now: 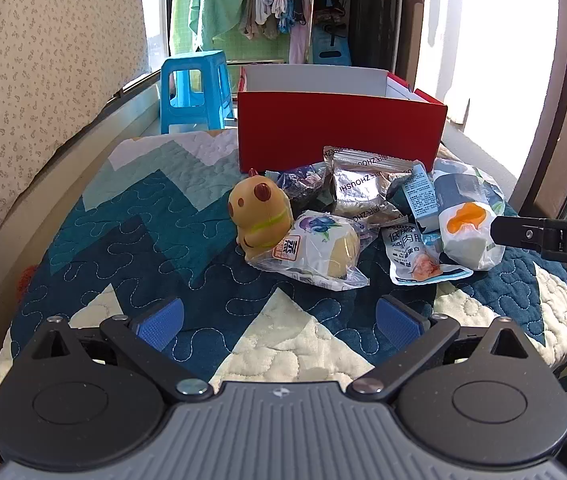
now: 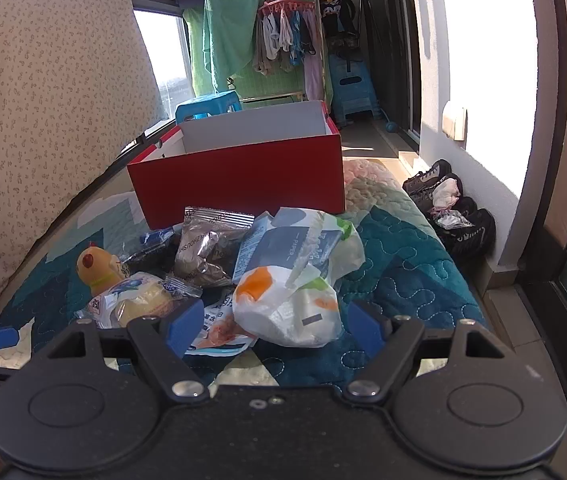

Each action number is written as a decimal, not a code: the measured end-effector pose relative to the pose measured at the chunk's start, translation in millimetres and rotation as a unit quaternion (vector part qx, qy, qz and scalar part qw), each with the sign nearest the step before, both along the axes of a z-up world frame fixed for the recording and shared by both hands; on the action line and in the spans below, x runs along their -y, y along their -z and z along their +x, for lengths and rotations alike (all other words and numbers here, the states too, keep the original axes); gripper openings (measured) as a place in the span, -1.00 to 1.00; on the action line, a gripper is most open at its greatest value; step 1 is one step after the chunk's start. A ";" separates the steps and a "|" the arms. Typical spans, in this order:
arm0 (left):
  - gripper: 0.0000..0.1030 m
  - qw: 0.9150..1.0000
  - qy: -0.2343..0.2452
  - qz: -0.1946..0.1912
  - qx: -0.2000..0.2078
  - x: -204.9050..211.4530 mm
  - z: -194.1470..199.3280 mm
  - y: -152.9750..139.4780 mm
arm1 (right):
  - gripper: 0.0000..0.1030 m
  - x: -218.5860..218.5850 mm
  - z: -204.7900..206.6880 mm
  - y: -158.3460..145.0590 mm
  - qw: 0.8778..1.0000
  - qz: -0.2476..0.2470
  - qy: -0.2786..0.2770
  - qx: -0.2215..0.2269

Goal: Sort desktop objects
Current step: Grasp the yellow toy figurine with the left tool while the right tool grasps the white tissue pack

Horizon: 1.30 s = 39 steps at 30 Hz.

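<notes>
— Tools first: how do they stand?
— Left tool (image 1: 279,322) and right tool (image 2: 274,330) both gape wide, nothing between the pads.
— And the things to sort?
— Heaped on the quilt (image 1: 131,216): yellow toy (image 1: 257,214), bun packet (image 1: 319,250), white tissue pack (image 2: 291,300), just before the red box (image 1: 339,132).

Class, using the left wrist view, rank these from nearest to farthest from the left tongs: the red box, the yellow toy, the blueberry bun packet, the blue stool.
From the left tongs:
1. Blueberry bun packet, just ahead, slightly right.
2. Yellow toy, behind the packet, touching it on the left.
3. Red box, behind the pile.
4. Blue stool, beyond the quilt, left of the box.
</notes>
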State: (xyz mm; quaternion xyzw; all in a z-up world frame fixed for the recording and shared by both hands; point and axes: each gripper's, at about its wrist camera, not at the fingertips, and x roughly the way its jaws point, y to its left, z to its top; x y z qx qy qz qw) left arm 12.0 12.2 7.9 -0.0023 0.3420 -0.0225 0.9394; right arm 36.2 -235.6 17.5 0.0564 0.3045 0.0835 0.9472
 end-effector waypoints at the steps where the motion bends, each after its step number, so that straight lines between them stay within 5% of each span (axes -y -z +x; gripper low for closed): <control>1: 1.00 1.000 -0.002 -0.001 0.001 -0.2 0.3 0.1 | 0.53 -0.1 0.2 0.2 1.000 0.000 0.001 0.000; 15: 1.00 1.000 0.010 0.021 0.020 0.3 16.5 0.7 | 0.53 -4.6 5.0 0.8 1.000 -0.006 0.013 -0.002; 23: 1.00 1.000 -0.011 -0.003 0.001 -14.8 37.4 -0.3 | 0.53 -3.2 7.5 -2.4 1.000 -0.002 0.012 0.004; 33: 1.00 1.000 -0.016 0.005 0.020 -27.3 65.9 -5.0 | 0.53 -14.4 32.5 3.1 0.998 -0.046 0.017 -0.026; 39: 0.99 1.000 -0.017 0.019 -0.006 -26.7 90.9 4.3 | 0.53 -16.0 60.5 11.0 0.997 -0.057 0.024 -0.048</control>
